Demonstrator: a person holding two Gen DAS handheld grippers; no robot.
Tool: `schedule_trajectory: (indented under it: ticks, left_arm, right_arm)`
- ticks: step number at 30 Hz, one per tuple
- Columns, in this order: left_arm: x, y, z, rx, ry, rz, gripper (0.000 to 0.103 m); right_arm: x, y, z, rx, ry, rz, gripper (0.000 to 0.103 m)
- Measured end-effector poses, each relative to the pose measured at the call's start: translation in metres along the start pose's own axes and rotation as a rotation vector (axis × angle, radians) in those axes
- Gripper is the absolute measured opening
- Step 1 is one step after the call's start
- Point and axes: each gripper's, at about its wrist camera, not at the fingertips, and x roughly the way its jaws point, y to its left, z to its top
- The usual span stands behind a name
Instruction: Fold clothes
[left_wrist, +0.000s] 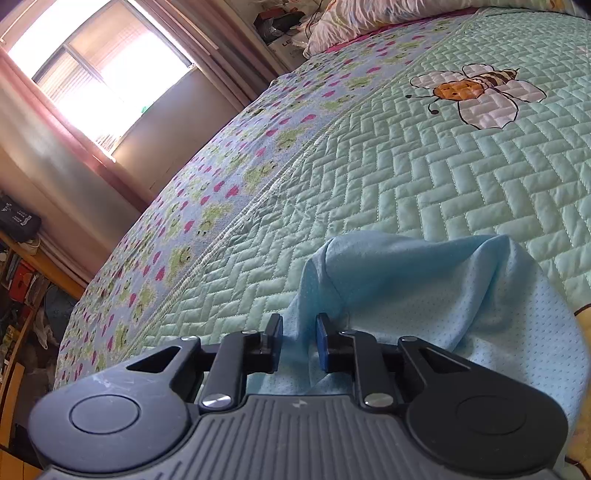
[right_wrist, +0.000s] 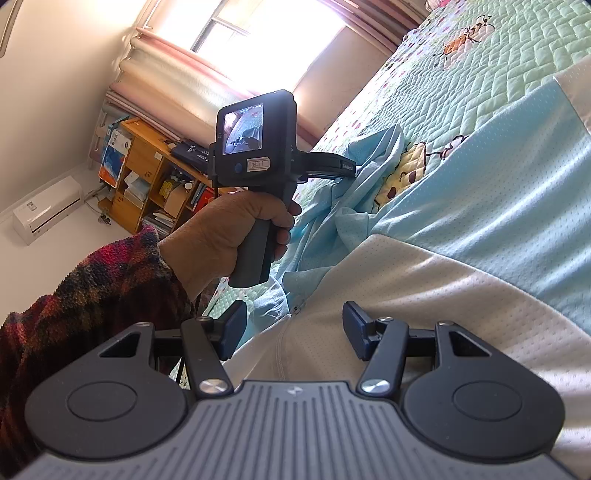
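Observation:
A light-blue garment (left_wrist: 424, 291) with white panels (right_wrist: 406, 291) and a cartoon print (right_wrist: 402, 173) lies rumpled on the green quilted bedspread (left_wrist: 406, 177). My left gripper (left_wrist: 299, 326) is nearly closed, with a raised fold of the blue cloth filling the gap between its pads. The right wrist view shows that gripper (right_wrist: 349, 166) from behind, held by a person's hand (right_wrist: 236, 225) at the garment's bunched far edge. My right gripper (right_wrist: 295, 321) stands open just above the white panel near a curved seam. Nothing is pinched between its fingers.
The bedspread has a bee picture (left_wrist: 476, 92) and a frog-patterned border (left_wrist: 207, 221) along the bed's left edge. A pillow (left_wrist: 369, 18) lies at the head. Beyond the bed are a bright window (left_wrist: 103, 74), a cluttered wooden shelf (right_wrist: 147, 166) and a white air-conditioning unit (right_wrist: 44, 210).

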Motion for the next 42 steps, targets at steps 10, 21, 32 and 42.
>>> schedule_trajectory:
  ticks: [10, 21, 32, 42]
  left_arm:
    - [0.002, 0.0, -0.003, 0.0, 0.008, -0.001, 0.003]
    - [-0.004, 0.004, -0.007, -0.023, 0.007, 0.006, 0.0]
    - [-0.008, 0.013, -0.006, -0.042, -0.002, 0.016, 0.0]
    - [-0.024, 0.042, -0.001, -0.102, -0.037, 0.035, 0.0]
  right_arm:
    - [0.0, 0.0, 0.001, 0.001, 0.0, 0.001, 0.059]
    - [0.0, 0.0, 0.002, 0.004, 0.0, 0.003, 0.059]
    - [-0.001, -0.003, 0.002, 0.013, -0.002, 0.011, 0.059]
    - [-0.002, -0.009, 0.002, 0.05, -0.011, 0.036, 0.059]
